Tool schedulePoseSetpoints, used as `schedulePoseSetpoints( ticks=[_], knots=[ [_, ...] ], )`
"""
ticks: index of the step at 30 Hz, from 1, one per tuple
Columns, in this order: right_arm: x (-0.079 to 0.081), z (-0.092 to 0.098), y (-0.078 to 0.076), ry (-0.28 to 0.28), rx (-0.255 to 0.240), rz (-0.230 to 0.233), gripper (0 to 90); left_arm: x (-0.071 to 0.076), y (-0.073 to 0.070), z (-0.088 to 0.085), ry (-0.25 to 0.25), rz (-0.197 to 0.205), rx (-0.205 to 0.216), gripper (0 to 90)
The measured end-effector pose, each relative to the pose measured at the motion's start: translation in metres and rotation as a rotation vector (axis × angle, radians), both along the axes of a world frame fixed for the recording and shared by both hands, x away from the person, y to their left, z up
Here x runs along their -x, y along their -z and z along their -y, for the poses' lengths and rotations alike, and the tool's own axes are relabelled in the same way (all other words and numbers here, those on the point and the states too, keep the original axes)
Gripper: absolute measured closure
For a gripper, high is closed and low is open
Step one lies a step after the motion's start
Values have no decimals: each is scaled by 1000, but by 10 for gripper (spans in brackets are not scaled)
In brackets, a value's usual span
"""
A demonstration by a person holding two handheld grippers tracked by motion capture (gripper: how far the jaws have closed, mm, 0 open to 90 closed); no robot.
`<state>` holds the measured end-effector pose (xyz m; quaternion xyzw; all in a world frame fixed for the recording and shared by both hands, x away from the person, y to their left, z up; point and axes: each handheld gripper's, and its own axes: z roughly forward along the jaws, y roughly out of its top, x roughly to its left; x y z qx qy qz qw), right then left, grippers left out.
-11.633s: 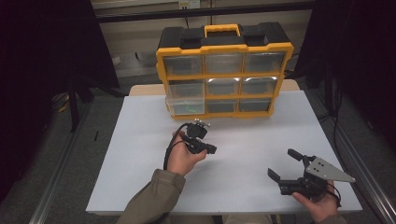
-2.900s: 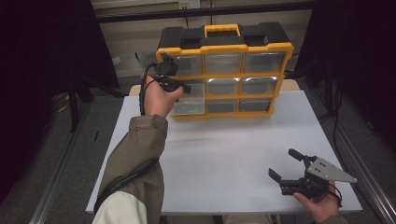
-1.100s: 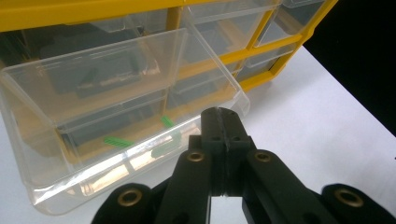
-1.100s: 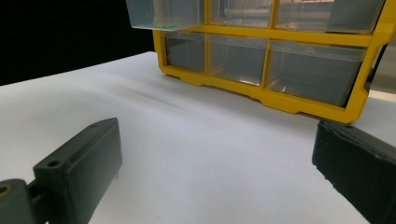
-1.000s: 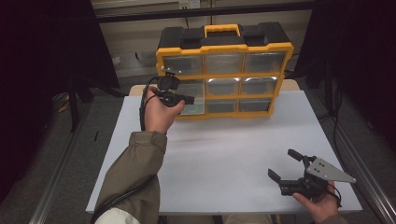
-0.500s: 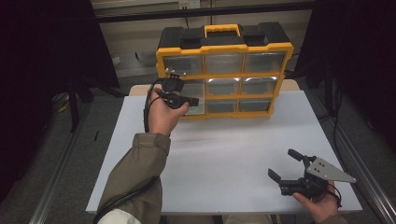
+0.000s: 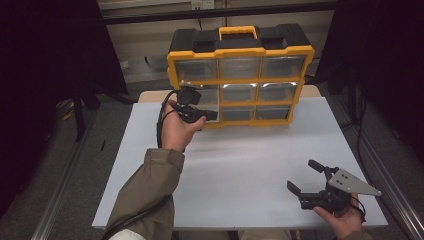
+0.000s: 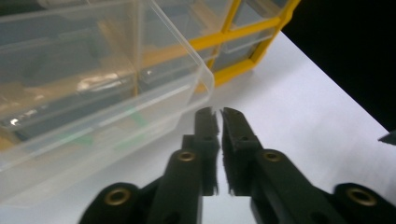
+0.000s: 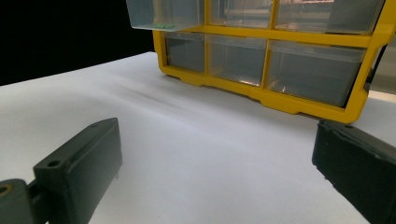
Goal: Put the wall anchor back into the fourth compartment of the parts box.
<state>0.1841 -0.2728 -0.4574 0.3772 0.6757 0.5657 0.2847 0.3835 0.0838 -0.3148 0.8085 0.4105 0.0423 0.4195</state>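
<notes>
A yellow organizer cabinet (image 7: pixel 240 75) with clear drawers stands at the back of the white table (image 7: pixel 240 155). Its middle-left drawer (image 8: pixel 93 84) is pulled out and holds small green bits (image 9: pixel 163 25). My left gripper (image 7: pixel 212 115) hovers just in front of and below that drawer's lip. In the left gripper view its jaws (image 8: pixel 218 114) have just been opening to a narrow slit, with nothing between them. My right gripper (image 7: pixel 302 175) rests low at the front right of the table, far from the cabinet. Its jaws (image 9: pixel 219 154) stand wide open around bare table.
The cabinet's other drawers (image 9: pixel 238 56) are pushed in. Bare white table lies between the two hands. The table's right edge (image 7: pixel 370 190) runs close beside the right hand, with dark floor and a metal rail (image 7: pixel 390 180) beyond.
My left hand and gripper have drawn back a little from the cabinet front, toward the person and slightly right. The right hand has not moved.
</notes>
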Motion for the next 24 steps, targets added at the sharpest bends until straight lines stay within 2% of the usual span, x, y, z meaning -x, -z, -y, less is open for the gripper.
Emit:
schedulePoseSetpoints(
  ticks=[1,2,6,9,16,18,21,24],
  knots=[
    [0,0,0,1,1,-3,16,1,1,1,-6,-7,15,750],
    [0,0,0,2,2,-2,15,1,2,1,6,-3,8,711],
    [0,0,0,1,4,6,15,5,7,4,18,-25,34,629],
    [0,0,0,1,7,2,15,7,11,5,31,-41,30,605],
    [0,0,0,3,1,-2,15,11,21,5,39,-42,37,512],
    [0,0,0,2,-2,0,15,12,23,4,34,-30,39,474],
    [0,0,0,1,2,-1,15,13,26,4,30,-13,30,468],
    [0,-1,0,2,-2,1,15,14,28,2,24,18,45,441]
  ],
)
